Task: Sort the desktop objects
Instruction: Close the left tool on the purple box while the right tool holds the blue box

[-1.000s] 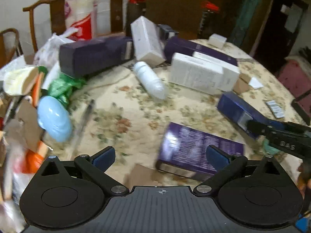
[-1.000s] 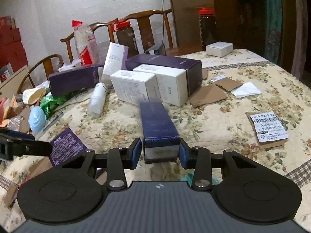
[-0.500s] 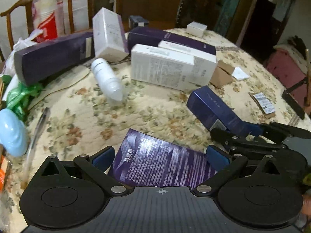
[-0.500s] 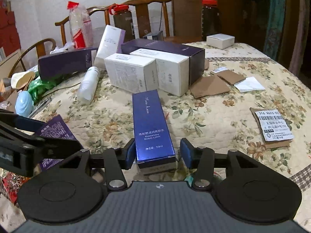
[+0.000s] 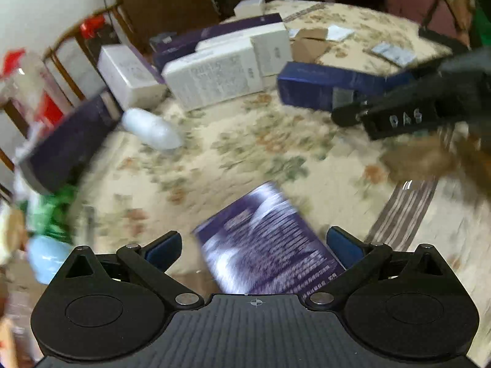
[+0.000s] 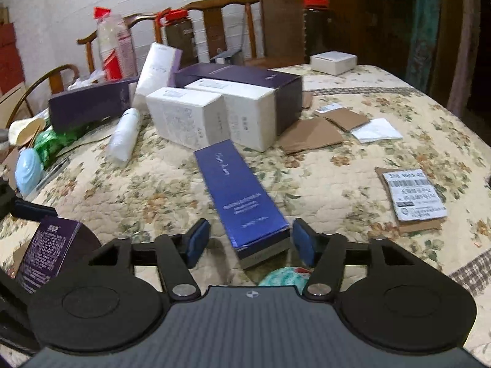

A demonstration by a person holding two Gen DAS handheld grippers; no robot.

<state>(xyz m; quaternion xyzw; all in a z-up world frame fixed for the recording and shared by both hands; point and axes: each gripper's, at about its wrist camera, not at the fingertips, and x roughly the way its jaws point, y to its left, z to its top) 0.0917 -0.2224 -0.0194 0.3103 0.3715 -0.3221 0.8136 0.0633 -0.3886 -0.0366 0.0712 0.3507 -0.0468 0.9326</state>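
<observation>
A long blue box (image 6: 242, 193) lies on the floral tablecloth (image 6: 337, 165), its near end between the fingers of my open right gripper (image 6: 250, 242), not clamped. The same box (image 5: 319, 89) shows in the blurred left wrist view, with the right gripper (image 5: 408, 107) at its end. A purple box with printed text (image 5: 267, 245) lies between the fingers of my open left gripper (image 5: 250, 248); it also shows at the lower left of the right wrist view (image 6: 46, 242). Whether the left fingers touch it I cannot tell.
White boxes (image 6: 208, 113) and a long purple box (image 6: 245, 76) stand mid-table, with a white bottle (image 6: 124, 136), another purple box (image 6: 89, 102), a light blue object (image 6: 27, 168), cardboard pieces (image 6: 313, 135) and a shipping label (image 6: 414, 199). Wooden chairs (image 6: 221, 21) stand behind.
My right gripper has opened and let go of the blue box, which now lies on the table. The left gripper has swung and moved closer over the purple box.
</observation>
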